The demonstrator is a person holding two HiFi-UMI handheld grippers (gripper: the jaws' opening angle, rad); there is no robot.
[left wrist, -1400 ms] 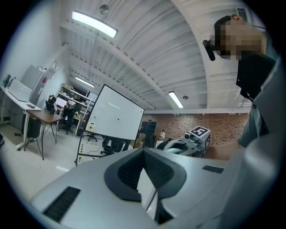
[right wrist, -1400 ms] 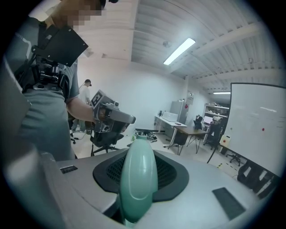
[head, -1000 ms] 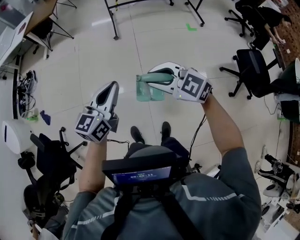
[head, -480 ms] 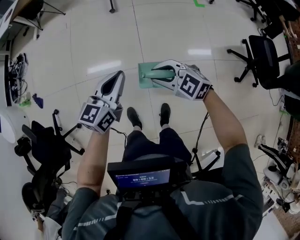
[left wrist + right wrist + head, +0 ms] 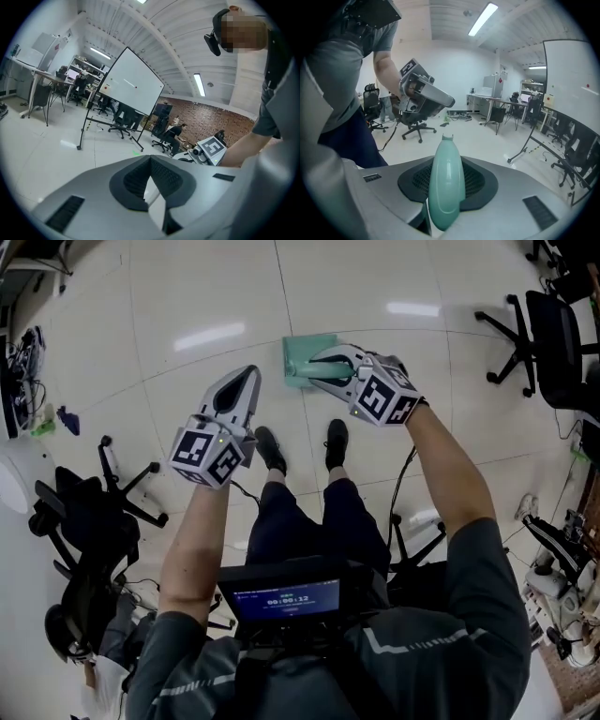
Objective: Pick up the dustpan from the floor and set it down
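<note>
Head camera is looking steeply down from above the person's shoulders, taking in both arms, the left hand-held gripper [image 5: 246,379], the right hand-held gripper [image 5: 317,369] and the floor [image 5: 187,296] beneath. Each gripper camera is riding close behind its own jaws, gazing low across the room; both are catching the whiteboard [image 5: 131,89] and the opposite hand-held gripper.

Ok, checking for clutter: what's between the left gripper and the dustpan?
Only bare floor; the head view shows it between the left gripper and the dustpan.
</note>
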